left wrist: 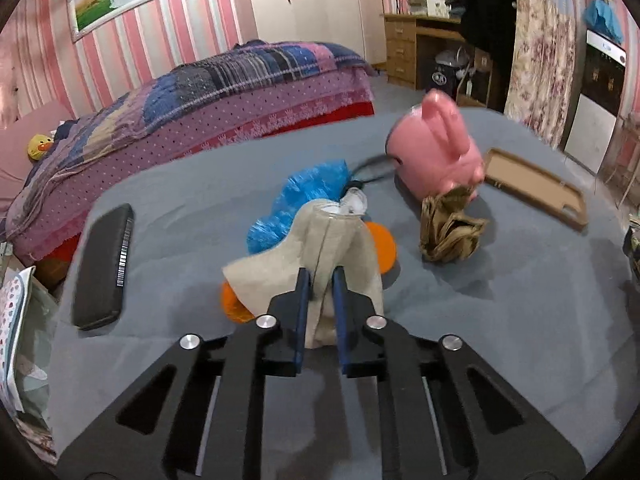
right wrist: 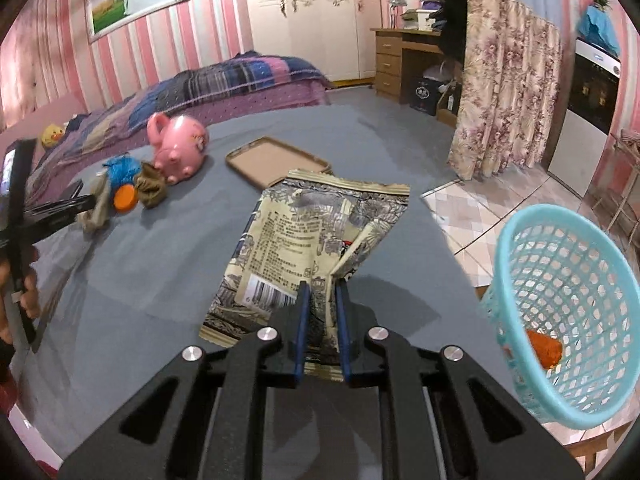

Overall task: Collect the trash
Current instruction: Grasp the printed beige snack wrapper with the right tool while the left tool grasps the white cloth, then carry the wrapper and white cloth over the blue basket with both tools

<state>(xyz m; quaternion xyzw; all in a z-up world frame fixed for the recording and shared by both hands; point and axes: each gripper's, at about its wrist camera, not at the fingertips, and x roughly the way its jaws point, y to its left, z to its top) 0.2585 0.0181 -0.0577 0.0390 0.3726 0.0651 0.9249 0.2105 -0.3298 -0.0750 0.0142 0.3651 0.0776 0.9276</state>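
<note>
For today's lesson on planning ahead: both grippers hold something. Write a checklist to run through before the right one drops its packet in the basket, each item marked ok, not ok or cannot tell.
1. Right gripper shut on the printed packet: ok.
2. Left gripper shut on the beige cloth: ok.
3. Blue basket mouth faces the packet: ok.
4. Packet already over the basket: not ok, it hangs above the grey table.
5. Basket has room: ok, one orange piece inside.

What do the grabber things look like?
Both match. The left gripper and right gripper are black plastic frames with long slots and round silver bolts. Each has two thin, flat fingers edged in dark blue. No cables or sleeves show.
</note>
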